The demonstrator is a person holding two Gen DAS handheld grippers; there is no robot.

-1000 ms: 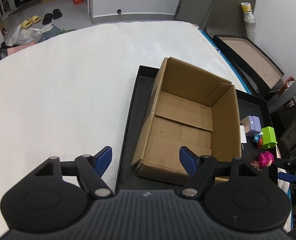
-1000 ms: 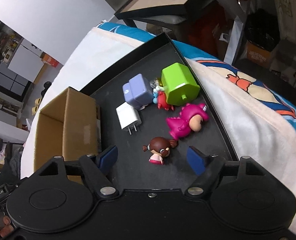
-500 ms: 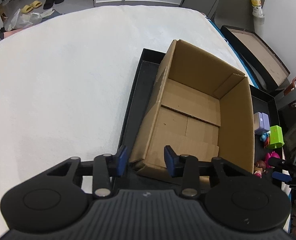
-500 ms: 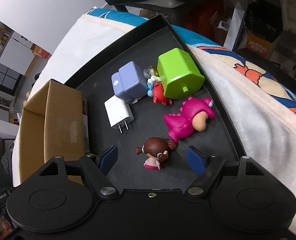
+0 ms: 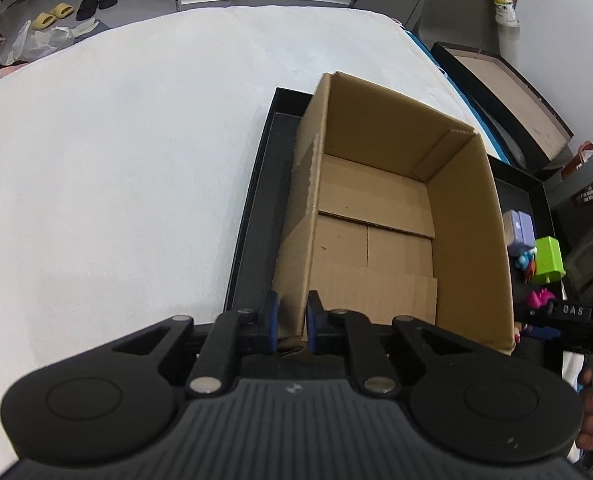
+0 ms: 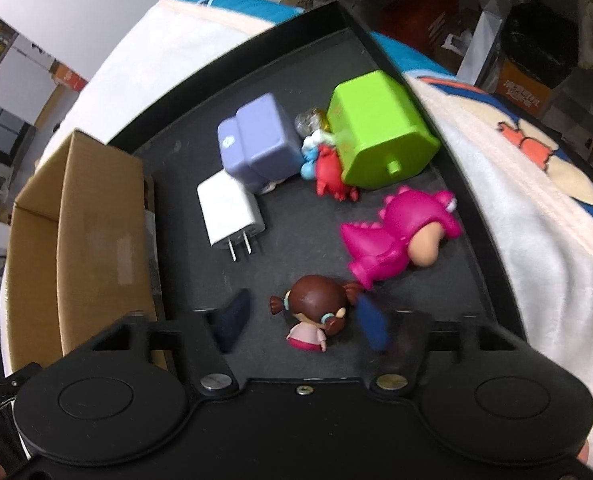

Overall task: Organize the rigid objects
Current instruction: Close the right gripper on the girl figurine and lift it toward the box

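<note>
Cardboard fills my left wrist view: the left gripper [image 5: 290,322] has its blue pads nearly together, pinching the near left corner of the cardboard box [image 5: 396,240] at 6 o'clock. I cannot see the corner's lower edge, which is hidden behind the gripper body. The box stands open-topped in the black tray [image 5: 252,208], and nothing shows on its floor but folded flaps. At 3 o'clock, past the box's right wall, bits of purple, green and pink peek out, mostly cut off by that wall.

On the right wrist view, my right gripper [image 6: 302,322] is part open, with a blurred finger on either side of the brown-haired doll [image 6: 310,312]. I cannot tell whether either pad touches the doll. At 2 o'clock from the doll lies the pink dinosaur figure [image 6: 392,236], its tail tip close to the doll's hair. At 11 o'clock sits the white plug charger [image 6: 230,212], prongs toward me. Just beyond it is the purple block [image 6: 260,148], touching the charger. The red crab toy [image 6: 330,178] and a small blue-and-white piece are wedged between the purple block and the green box [image 6: 380,128], hard to make out. The tray's far corner is at 12 o'clock
</note>
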